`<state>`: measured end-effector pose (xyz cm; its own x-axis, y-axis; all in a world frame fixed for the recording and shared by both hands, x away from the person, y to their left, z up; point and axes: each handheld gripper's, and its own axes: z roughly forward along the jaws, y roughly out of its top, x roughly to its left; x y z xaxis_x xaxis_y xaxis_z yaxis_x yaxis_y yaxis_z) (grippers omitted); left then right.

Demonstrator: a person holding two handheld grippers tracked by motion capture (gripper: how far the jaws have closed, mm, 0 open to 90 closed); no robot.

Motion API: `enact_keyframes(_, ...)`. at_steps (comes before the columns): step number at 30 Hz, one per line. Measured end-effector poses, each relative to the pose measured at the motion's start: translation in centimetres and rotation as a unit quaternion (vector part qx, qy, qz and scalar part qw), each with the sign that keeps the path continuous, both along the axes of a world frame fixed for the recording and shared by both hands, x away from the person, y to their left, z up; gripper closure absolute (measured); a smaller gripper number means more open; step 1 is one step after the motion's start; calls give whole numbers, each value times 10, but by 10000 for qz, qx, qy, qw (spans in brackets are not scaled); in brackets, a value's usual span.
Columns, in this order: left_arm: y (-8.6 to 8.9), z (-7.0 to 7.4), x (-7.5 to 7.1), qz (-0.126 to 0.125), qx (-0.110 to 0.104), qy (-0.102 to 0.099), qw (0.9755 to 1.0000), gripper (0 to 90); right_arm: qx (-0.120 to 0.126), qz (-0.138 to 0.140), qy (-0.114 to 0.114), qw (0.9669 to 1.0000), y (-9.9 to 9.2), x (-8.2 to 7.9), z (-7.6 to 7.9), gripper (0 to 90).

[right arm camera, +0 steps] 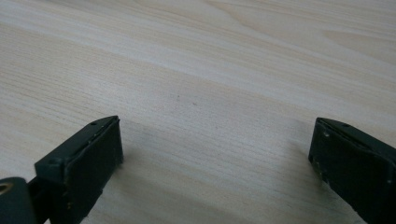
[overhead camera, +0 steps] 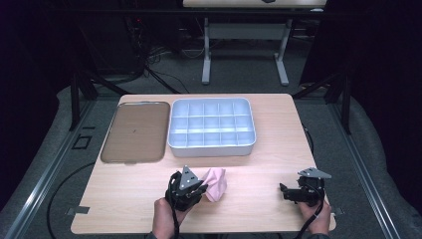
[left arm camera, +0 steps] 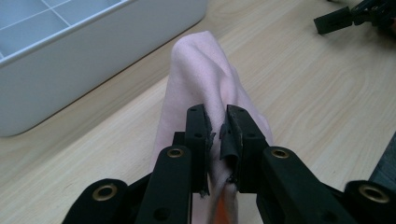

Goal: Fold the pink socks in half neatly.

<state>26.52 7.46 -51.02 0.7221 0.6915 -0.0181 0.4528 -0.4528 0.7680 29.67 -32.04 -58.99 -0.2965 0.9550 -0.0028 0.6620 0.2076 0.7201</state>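
A pale pink cloth (overhead camera: 216, 183) lies bunched on the wooden table (overhead camera: 259, 159) in front of the white compartment box (overhead camera: 212, 127). My left gripper (overhead camera: 200, 189) is shut on one fold of it; in the left gripper view the cloth (left arm camera: 205, 79) rises in a ridge from between the two black jaws, pinched at my left gripper (left arm camera: 217, 122). My right gripper (overhead camera: 282, 190) rests low over the table at the front right, pointing left, and in the right gripper view it (right arm camera: 215, 140) stands open with only bare wood between its fingers.
A brown flat tray (overhead camera: 135, 131) lies left of the white box (left arm camera: 70, 56), whose compartments look empty. My right gripper (left arm camera: 348, 16) appears at the far top right of the left gripper view. Bare wood (right arm camera: 201, 60) stretches between the hands.
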Motion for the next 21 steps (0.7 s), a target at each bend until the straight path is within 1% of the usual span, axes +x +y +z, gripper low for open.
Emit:
enact_keyframes(2,-5,-2,0,-42,15,-9,10000,792,-12,9,10,10000,0,0,0,20)
enact_keyframes(7,-18,-9,0,-134,138,38,9998,791,-12,3,4,10000,0,0,0,20)
enact_keyframes(9,-21,-12,1,-149,165,90,9997,791,-7,-1,-15,10000,0,0,0,20)
enact_keyframes(14,-29,-23,3,-168,275,215,9992,786,-11,5,-11,10000,0,0,0,20)
enact_keyframes(18,-35,-33,6,-206,439,255,9985,781,-8,-2,-18,10000,0,0,0,20)
enact_keyframes(19,-36,-35,6,-208,440,295,9984,776,-11,5,-12,10000,0,0,0,20)
enact_keyframes(21,-38,-39,8,-224,477,299,9982,767,-21,12,-1,10000,0,0,0,20)
